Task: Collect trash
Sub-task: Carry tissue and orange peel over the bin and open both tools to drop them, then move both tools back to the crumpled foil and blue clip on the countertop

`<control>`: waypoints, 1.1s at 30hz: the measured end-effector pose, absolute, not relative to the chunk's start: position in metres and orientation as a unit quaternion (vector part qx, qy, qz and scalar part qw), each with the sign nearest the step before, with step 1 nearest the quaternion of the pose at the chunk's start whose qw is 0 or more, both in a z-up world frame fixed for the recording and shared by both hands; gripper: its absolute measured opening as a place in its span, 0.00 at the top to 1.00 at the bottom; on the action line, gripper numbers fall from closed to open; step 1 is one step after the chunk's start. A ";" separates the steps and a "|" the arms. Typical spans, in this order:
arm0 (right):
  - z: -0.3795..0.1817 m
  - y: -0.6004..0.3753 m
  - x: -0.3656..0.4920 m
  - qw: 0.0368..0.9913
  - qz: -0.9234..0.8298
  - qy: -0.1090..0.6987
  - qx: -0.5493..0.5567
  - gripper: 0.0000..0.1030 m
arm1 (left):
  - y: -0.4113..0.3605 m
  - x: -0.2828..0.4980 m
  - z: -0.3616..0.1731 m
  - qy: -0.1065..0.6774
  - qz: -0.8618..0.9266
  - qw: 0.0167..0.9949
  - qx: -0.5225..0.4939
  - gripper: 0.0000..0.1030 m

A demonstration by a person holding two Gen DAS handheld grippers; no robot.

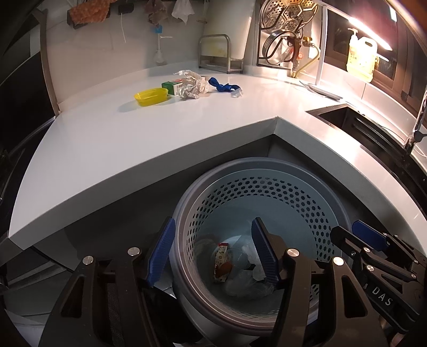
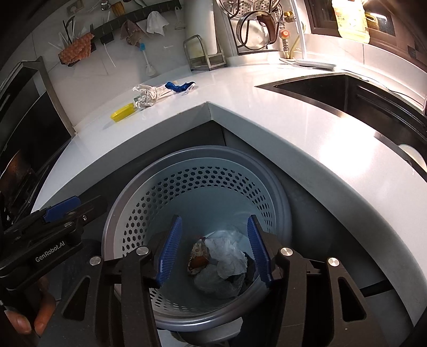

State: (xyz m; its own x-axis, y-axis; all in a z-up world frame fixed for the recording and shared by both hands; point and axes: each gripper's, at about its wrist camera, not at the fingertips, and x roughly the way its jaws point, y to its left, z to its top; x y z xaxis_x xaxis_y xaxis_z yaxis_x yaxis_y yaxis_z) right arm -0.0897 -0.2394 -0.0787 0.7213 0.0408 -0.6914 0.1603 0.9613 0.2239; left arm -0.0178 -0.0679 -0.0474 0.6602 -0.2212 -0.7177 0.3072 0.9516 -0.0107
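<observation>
A grey perforated trash bin stands on the floor under the counter corner. In it lie a snack wrapper, white crumpled paper and clear plastic. My left gripper is open and empty over the bin. My right gripper is open and empty over the bin too. On the white counter lie a yellow tray, a green carton, crumpled plastic wrap and a blue scrap.
A sink is set in the counter at the right. A metal rack stands against the back wall. Pot lids and cloths hang above. A dark appliance stands at the left.
</observation>
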 end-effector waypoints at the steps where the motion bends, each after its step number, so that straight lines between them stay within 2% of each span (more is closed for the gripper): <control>1: -0.079 -0.240 -0.090 0.918 -0.032 0.372 0.135 0.52 | -0.068 -0.018 -0.047 0.386 -0.145 0.909 0.055 0.42; 13: -0.079 -0.234 -0.086 0.919 -0.027 0.372 0.130 0.43 | -0.054 -0.013 -0.045 0.386 -0.139 0.911 0.044 0.35; 18: -0.071 -0.228 -0.071 0.921 -0.014 0.373 0.116 0.42 | -0.042 -0.002 -0.037 0.385 -0.131 0.913 0.032 0.30; 22: -0.055 -0.226 -0.050 0.927 0.000 0.361 0.102 0.37 | -0.033 0.014 -0.024 0.372 -0.121 0.920 0.029 0.22; 27: -0.032 -0.235 -0.010 0.929 0.022 0.353 0.109 0.36 | -0.026 0.044 -0.004 0.351 -0.103 0.930 0.025 0.21; 33: -0.007 -0.240 0.047 0.932 0.027 0.352 0.083 0.31 | -0.024 0.088 0.018 0.327 -0.087 0.941 0.018 0.14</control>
State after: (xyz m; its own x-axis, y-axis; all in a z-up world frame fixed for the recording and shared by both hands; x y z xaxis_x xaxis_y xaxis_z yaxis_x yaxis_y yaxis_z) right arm 0.0473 -0.2396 -0.0069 0.7507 0.1089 -0.6516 0.0084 0.9847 0.1742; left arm 0.0879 -0.0240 0.0183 0.7711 -0.1523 -0.6182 0.1759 0.9841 -0.0231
